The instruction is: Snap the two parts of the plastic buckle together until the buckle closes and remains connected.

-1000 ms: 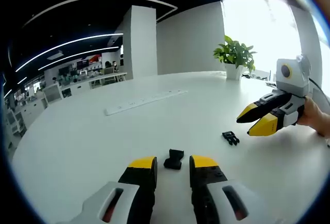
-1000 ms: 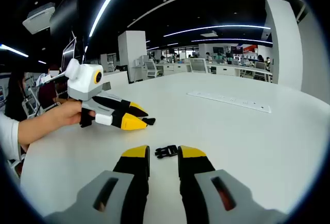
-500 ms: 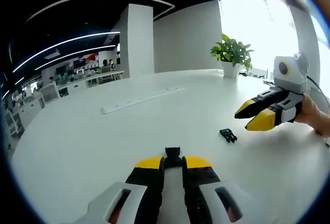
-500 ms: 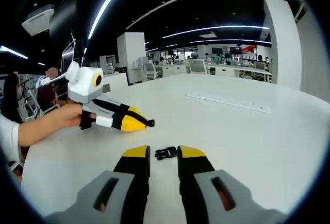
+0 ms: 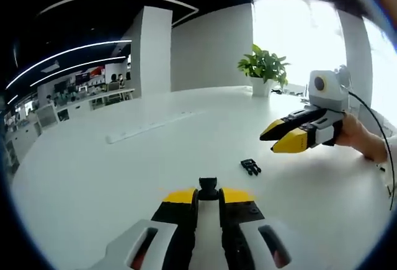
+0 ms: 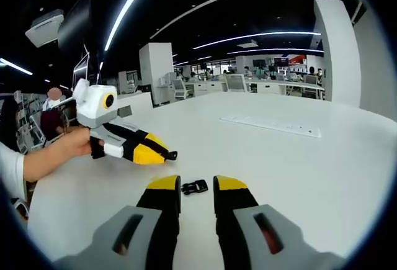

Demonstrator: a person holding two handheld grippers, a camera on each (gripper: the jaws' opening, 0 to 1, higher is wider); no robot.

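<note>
My left gripper is shut on the black socket half of the buckle, which sticks out between the yellow fingertips. In the right gripper view this left gripper hangs just above the white table in a person's hand, the socket half at its tip. The black pronged half lies on the table. My right gripper stands open with the pronged half between its tips. In the left gripper view the right gripper hovers above and to the right of that piece.
A long white power strip lies farther back on the table. A potted plant stands at the far edge by a bright window. A cable runs along the right side. Office desks fill the background.
My left gripper has shut on the socket half and raised it slightly off the table. The right gripper stays open, now a little closer around the pronged half.
</note>
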